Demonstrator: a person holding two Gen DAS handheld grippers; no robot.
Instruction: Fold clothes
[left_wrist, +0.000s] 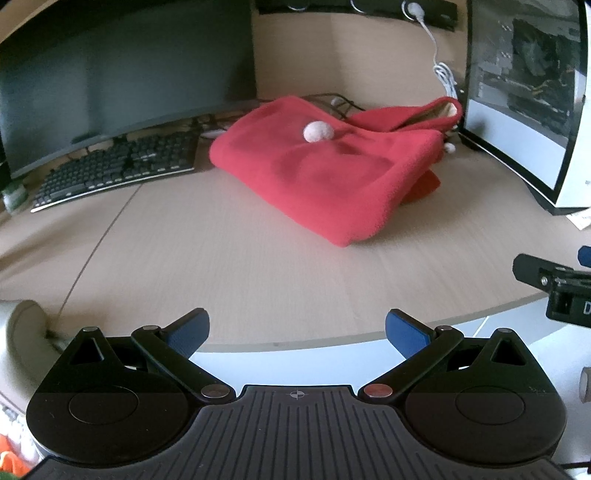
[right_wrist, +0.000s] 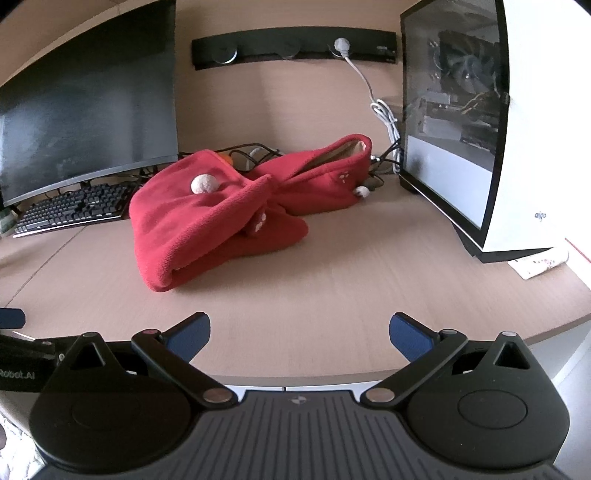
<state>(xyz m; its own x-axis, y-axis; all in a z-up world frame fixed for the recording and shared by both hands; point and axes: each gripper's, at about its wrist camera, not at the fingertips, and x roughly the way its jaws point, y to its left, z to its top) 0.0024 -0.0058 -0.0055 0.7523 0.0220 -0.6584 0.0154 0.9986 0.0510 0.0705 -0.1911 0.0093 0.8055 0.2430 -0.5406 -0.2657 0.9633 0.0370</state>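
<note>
A red fleece garment (left_wrist: 325, 173) lies folded into a thick bundle on the wooden desk (left_wrist: 221, 258), with a pale pompom (left_wrist: 317, 131) on top. From the right wrist view the same garment (right_wrist: 207, 229) shows its folded edge toward me and a hood-like end (right_wrist: 332, 173) stretching back right. My left gripper (left_wrist: 295, 332) hangs open at the desk's near edge, well short of the garment. My right gripper (right_wrist: 299, 334) is open too, empty, also near the front edge. Part of the right gripper (left_wrist: 554, 280) shows at the left view's right side.
A dark monitor (left_wrist: 122, 81) and black keyboard (left_wrist: 118, 170) stand at the back left. A white PC case with a glass side (right_wrist: 480, 129) stands at the right. White cable (right_wrist: 384, 110) and dark cables lie behind the garment. A paper (right_wrist: 539, 264) lies beside the case.
</note>
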